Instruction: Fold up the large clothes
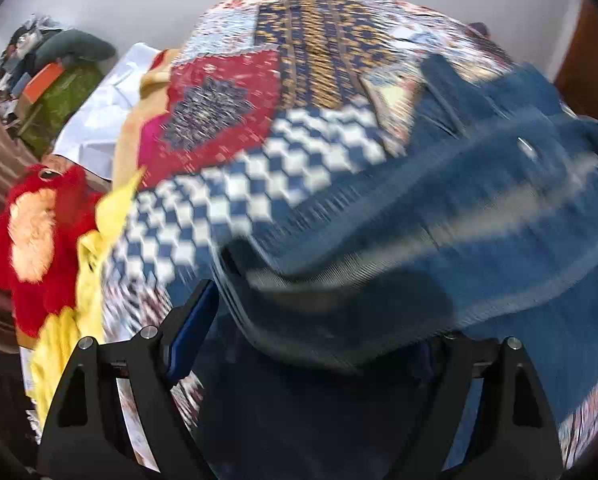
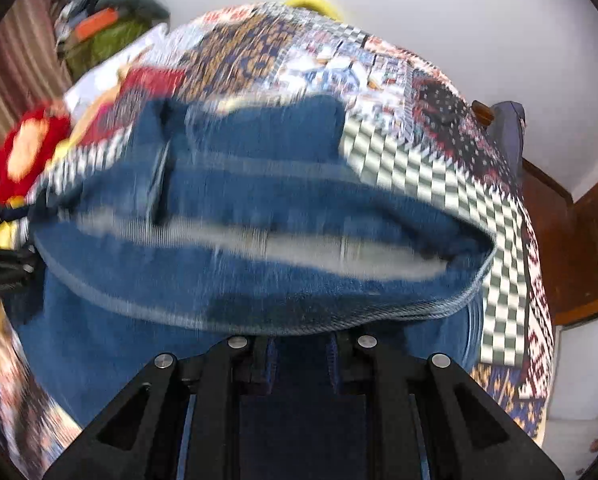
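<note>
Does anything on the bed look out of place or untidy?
Mostly the jeans: they lie bunched, not flat, on the patchwork bedspread. A red plush toy sits at the bed's edge beside yellow cloth.

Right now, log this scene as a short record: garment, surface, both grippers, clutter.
garment: blue denim jeans, bunched, lying on the quilt
surface: patchwork quilt with checkered and red patches
left gripper: jaws wide apart, denim draped between them, not pinched
right gripper: jaws shut on the jeans' edge
clutter: red plush toy and yellow cloth beside the quilt; green bag beyond
image quality: motion-blurred in both views
</note>
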`<state>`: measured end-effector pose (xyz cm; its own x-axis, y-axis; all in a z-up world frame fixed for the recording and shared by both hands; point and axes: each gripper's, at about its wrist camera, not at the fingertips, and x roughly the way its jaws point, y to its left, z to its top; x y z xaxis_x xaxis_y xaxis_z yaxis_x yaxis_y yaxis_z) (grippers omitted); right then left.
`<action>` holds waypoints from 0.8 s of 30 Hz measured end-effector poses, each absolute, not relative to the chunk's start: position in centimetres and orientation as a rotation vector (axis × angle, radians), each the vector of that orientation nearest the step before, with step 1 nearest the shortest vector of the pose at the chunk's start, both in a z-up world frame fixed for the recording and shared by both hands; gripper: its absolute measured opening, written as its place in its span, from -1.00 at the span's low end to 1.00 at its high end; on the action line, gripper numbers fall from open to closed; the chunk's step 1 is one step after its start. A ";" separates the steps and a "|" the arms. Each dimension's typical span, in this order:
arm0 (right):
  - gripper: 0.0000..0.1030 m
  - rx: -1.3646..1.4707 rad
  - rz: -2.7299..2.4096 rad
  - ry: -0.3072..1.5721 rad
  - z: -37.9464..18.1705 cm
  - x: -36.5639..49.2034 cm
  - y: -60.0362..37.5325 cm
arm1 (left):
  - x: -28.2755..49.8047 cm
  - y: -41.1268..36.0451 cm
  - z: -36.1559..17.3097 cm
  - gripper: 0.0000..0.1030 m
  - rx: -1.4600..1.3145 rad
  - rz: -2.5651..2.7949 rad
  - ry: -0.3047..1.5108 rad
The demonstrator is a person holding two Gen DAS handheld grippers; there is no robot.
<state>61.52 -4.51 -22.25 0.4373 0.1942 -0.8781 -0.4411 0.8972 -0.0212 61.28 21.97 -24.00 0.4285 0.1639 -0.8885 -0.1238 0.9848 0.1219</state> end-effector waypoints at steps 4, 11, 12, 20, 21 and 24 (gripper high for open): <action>-0.70 -0.181 0.362 1.046 -21.3 64.7 -4.5 | 64.1 23.3 -23.8 0.72 0.062 0.211 1.116; -0.70 -0.010 0.249 0.997 -20.4 66.6 -7.4 | 64.6 25.3 -20.7 0.72 -0.001 0.295 1.008; -0.70 -0.004 0.269 0.999 -20.2 66.3 -7.6 | 64.4 25.7 -20.5 0.72 -0.023 0.292 1.014; -0.70 -0.122 0.431 0.926 -17.4 59.3 -6.1 | 60.1 23.4 -18.6 0.72 0.039 0.193 0.969; -0.70 -0.130 0.456 0.931 -17.4 58.4 -5.5 | 59.6 22.8 -18.3 0.72 0.036 0.177 0.970; -0.70 -0.157 0.535 0.942 -17.8 55.7 -3.5 | 57.8 21.0 -18.2 0.72 0.011 0.109 0.973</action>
